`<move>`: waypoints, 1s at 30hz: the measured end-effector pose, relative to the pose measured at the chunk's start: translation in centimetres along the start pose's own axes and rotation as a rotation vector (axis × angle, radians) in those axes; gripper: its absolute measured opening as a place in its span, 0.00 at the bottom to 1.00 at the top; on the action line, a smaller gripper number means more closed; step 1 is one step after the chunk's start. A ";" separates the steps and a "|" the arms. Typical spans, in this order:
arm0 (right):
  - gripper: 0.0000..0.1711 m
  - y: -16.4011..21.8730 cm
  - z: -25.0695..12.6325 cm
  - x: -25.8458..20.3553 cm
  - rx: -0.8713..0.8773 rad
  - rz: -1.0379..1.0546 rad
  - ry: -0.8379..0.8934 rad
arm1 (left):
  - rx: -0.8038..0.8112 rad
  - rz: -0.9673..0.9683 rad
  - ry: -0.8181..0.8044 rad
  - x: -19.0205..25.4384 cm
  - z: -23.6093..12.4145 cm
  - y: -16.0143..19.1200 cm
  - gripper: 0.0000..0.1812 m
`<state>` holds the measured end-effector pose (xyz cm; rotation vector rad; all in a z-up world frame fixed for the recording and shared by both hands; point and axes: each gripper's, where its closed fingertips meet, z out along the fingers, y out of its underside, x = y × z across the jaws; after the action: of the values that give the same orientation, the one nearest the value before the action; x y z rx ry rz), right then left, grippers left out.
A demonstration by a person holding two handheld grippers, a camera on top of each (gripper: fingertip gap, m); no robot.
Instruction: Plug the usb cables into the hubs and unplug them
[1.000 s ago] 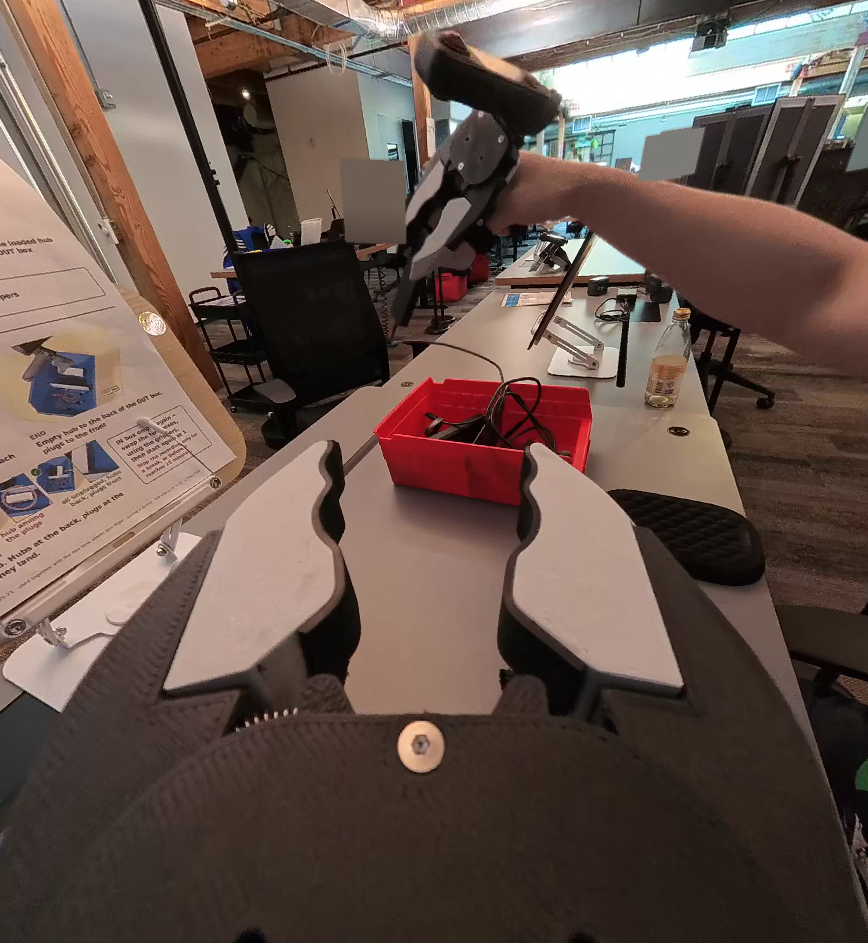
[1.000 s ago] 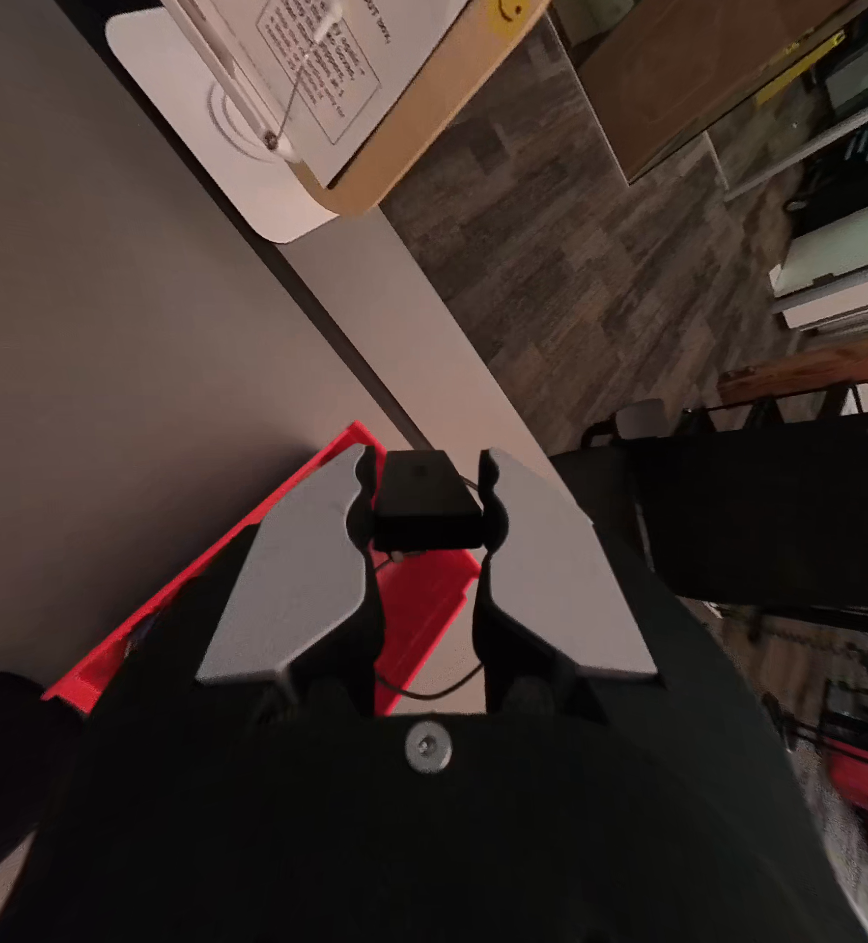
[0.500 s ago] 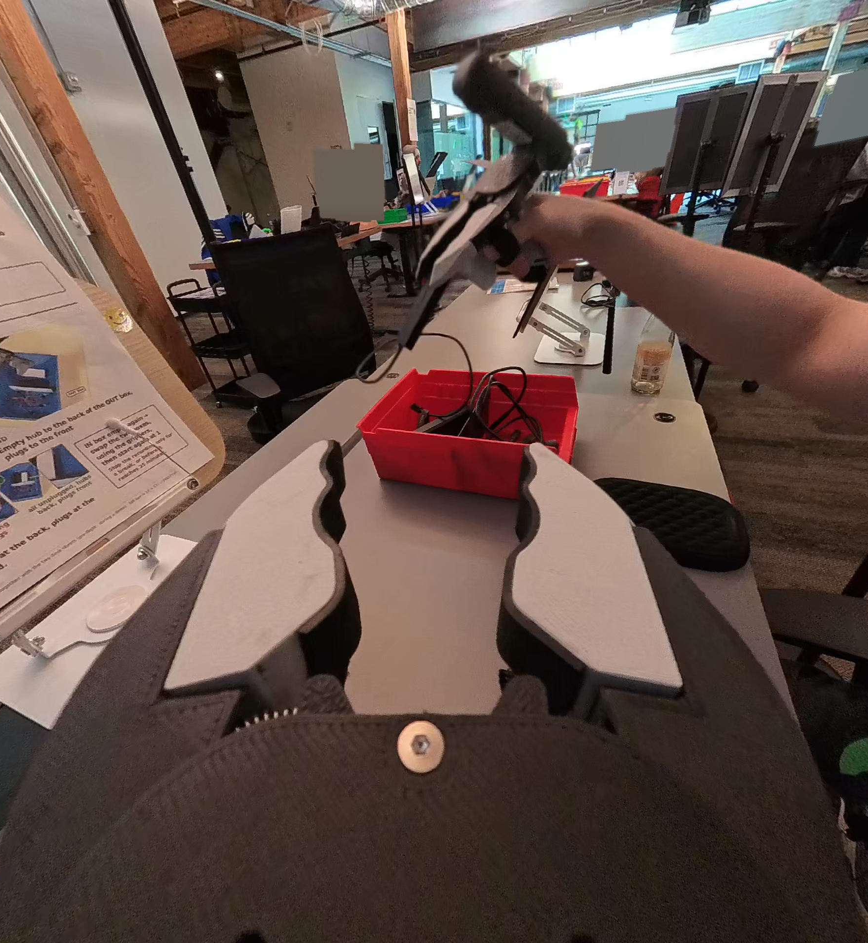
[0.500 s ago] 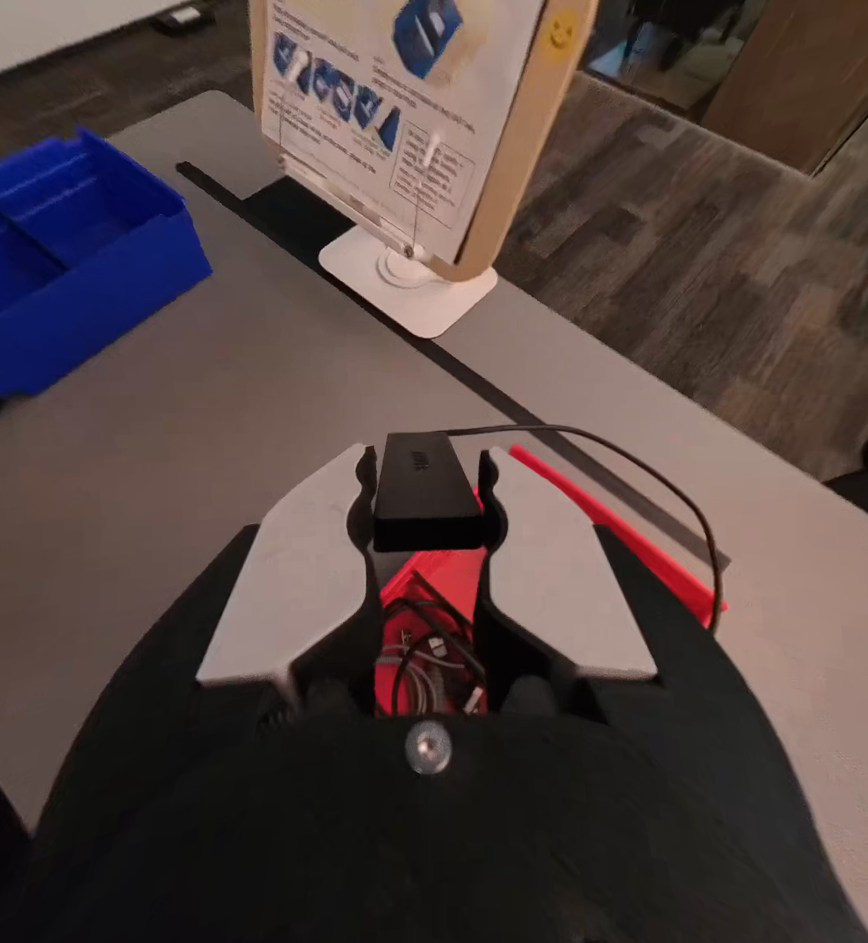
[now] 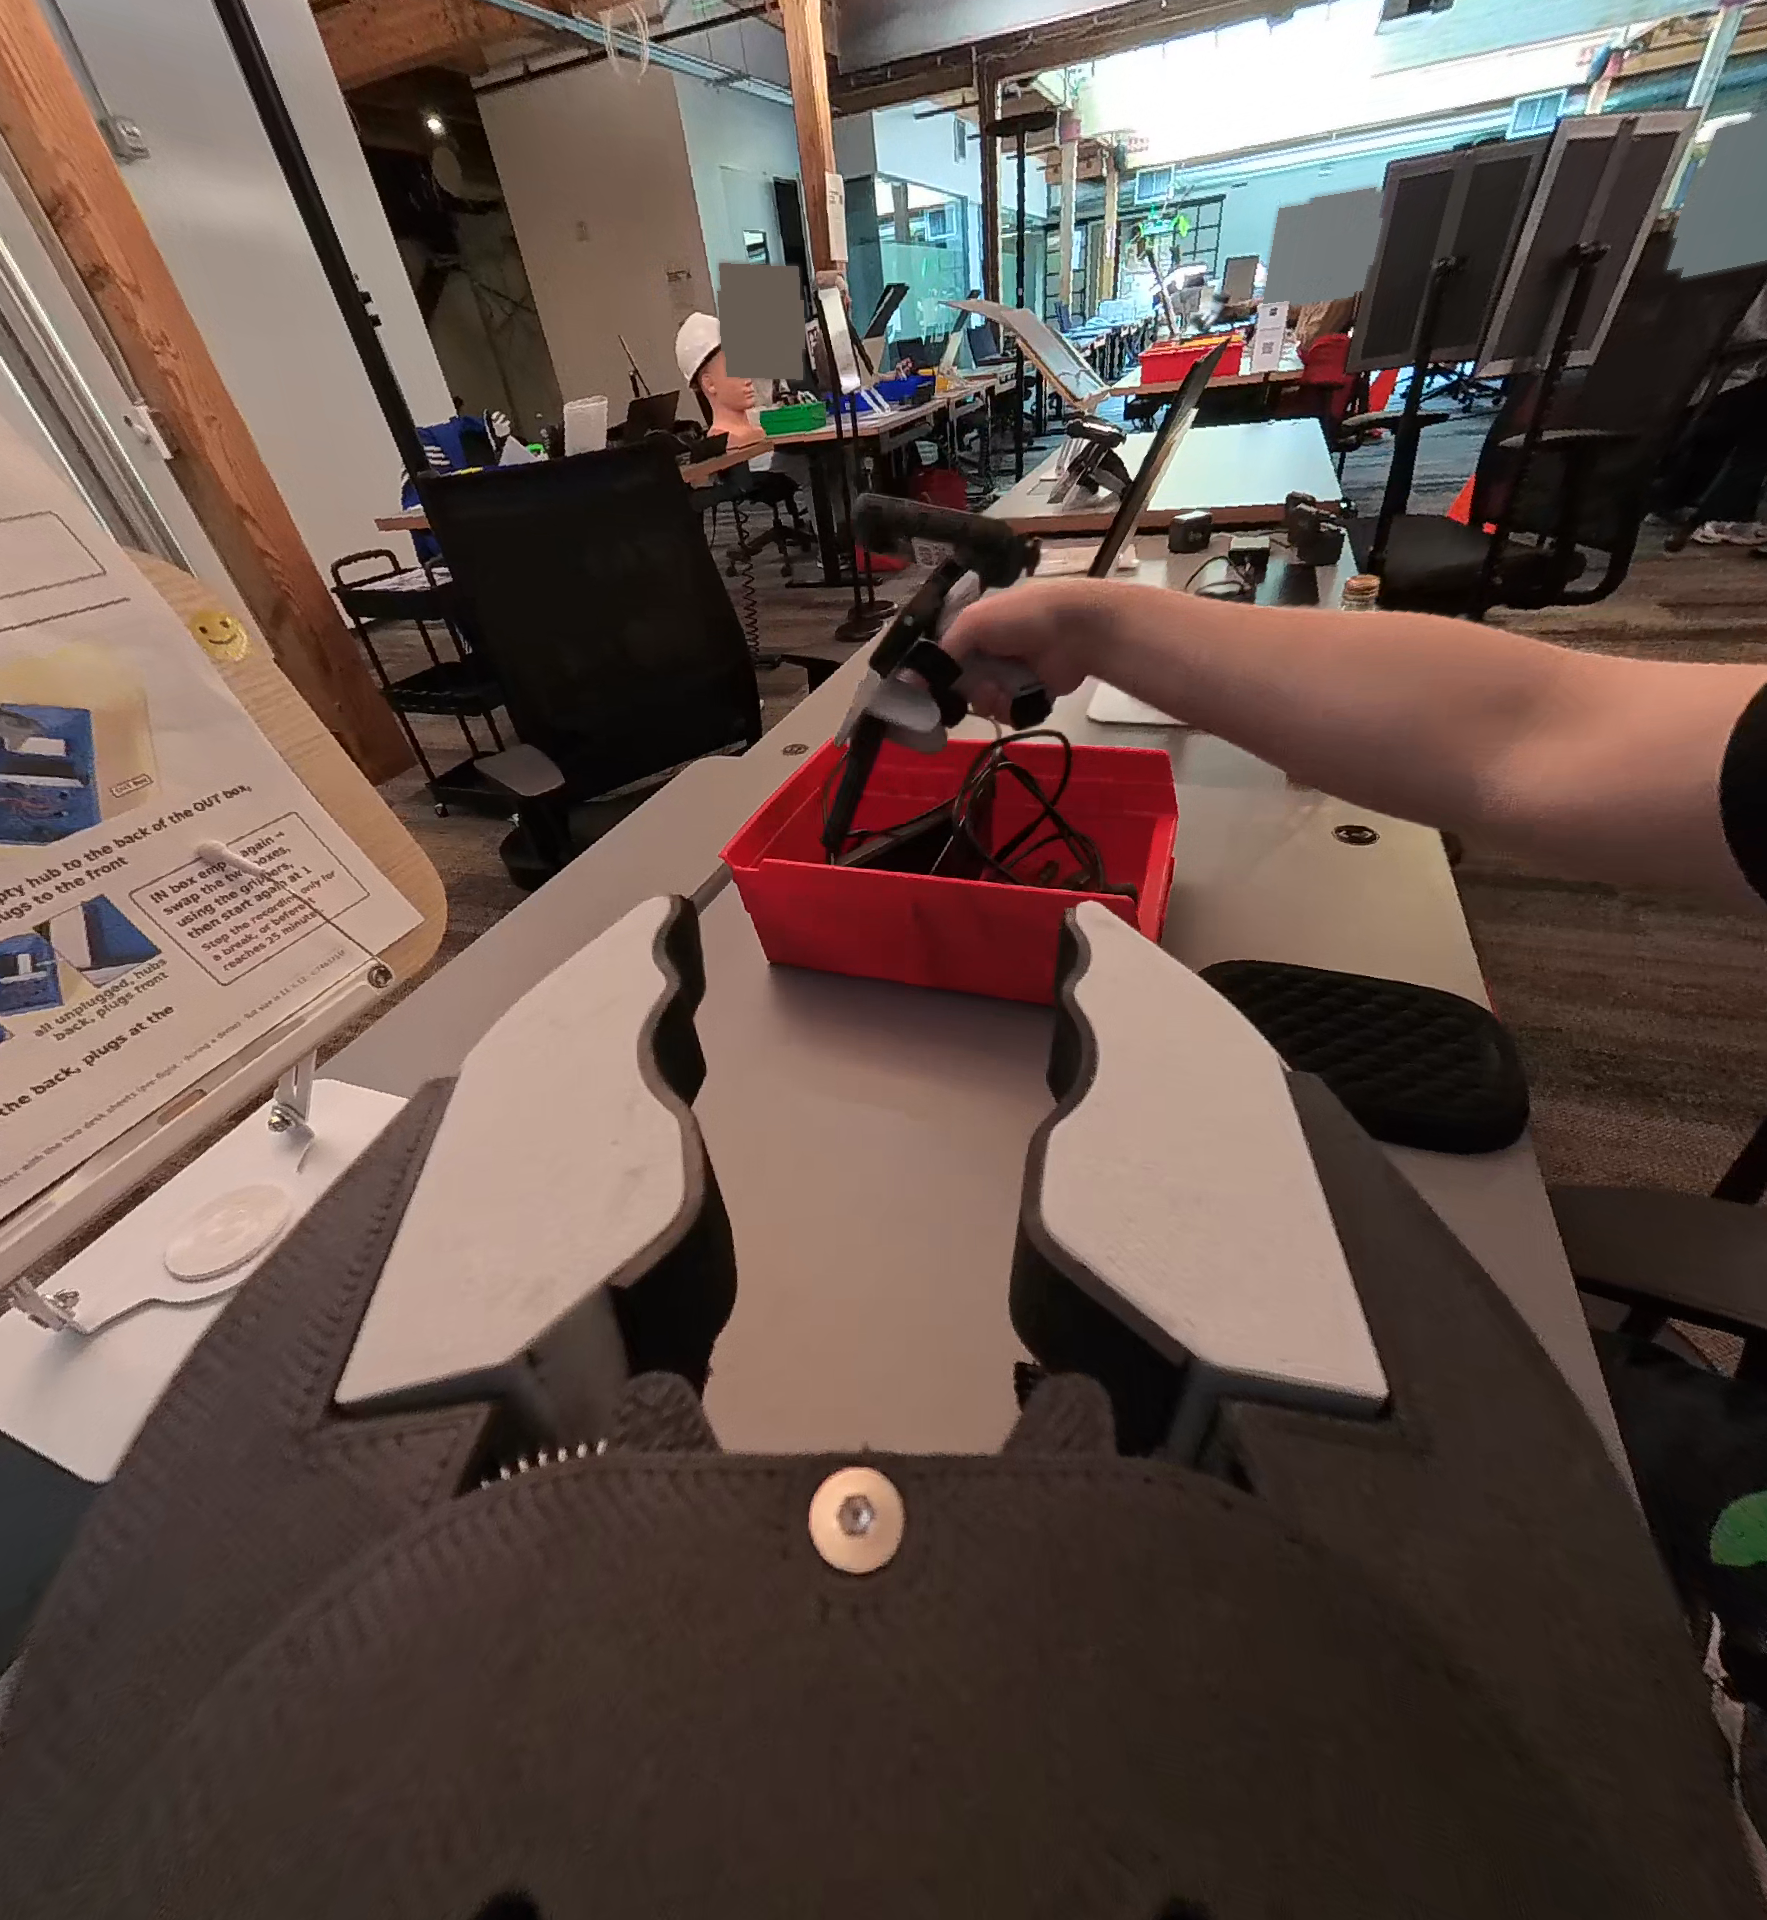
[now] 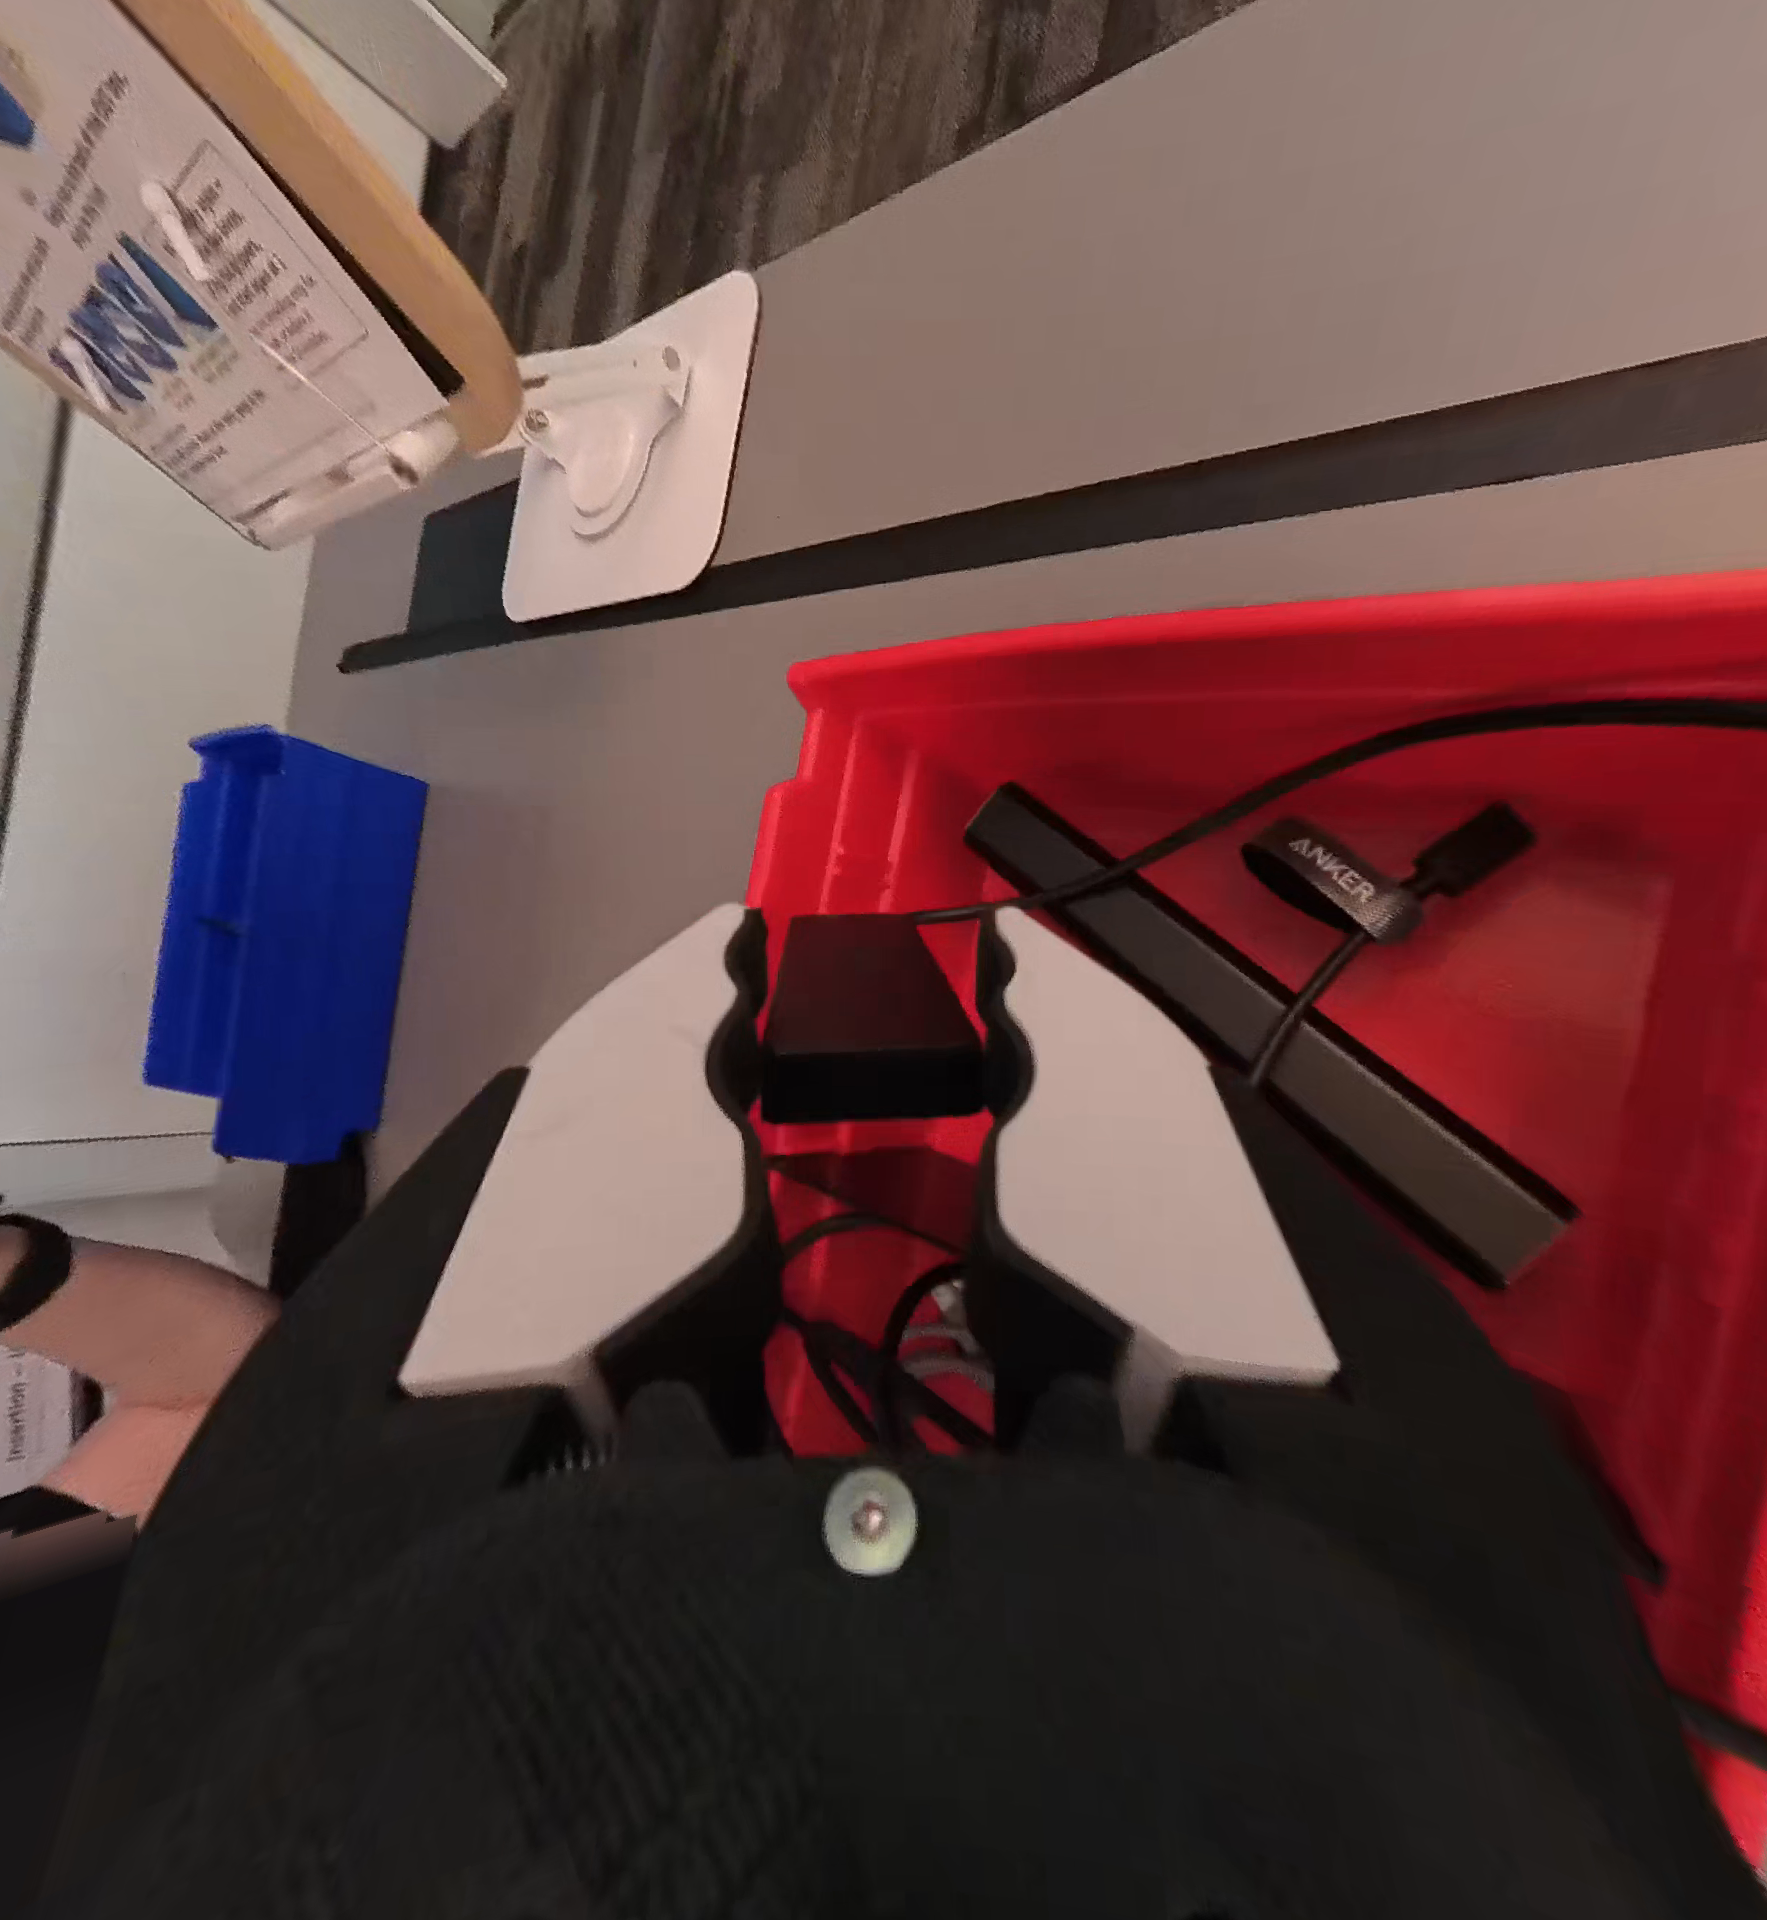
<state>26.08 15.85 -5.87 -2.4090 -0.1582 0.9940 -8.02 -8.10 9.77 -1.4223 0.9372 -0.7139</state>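
While right tongs (image 6: pixel 866 997) clamp hub (image 6: pixel 863 1023) over red bin (image 6: pixel 1481 665), cables (image 6: pixel 1274 758) tangle inside.

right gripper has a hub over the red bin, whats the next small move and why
Probably lift the hub up and clear of the red bin. The right gripper is shut on it, but its cable trails across another hub lying in the bin, so a slow lift should avoid dragging that one. The left gripper is open, ready to help.
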 end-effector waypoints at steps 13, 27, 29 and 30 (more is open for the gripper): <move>0.24 2.4 0.9 6.7 -0.267 -0.245 0.325 | -0.040 0.015 0.013 0.5 0.1 0.5 0.36; 0.39 5.1 -13.5 8.5 -0.024 -0.429 0.612 | -0.392 -0.099 -0.861 -13.2 -17.0 4.1 0.44; 0.38 7.9 -13.6 9.3 -0.061 -0.382 0.571 | -0.492 -0.220 -1.067 -15.7 -23.1 6.8 0.45; 0.37 9.1 -13.2 9.6 -0.074 -0.349 0.537 | -0.523 -0.301 -1.113 -16.3 -25.3 8.4 0.45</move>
<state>41.28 5.31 -8.71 -2.5042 -0.4051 0.1772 -38.91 -5.92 5.36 -2.0771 0.0043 0.2051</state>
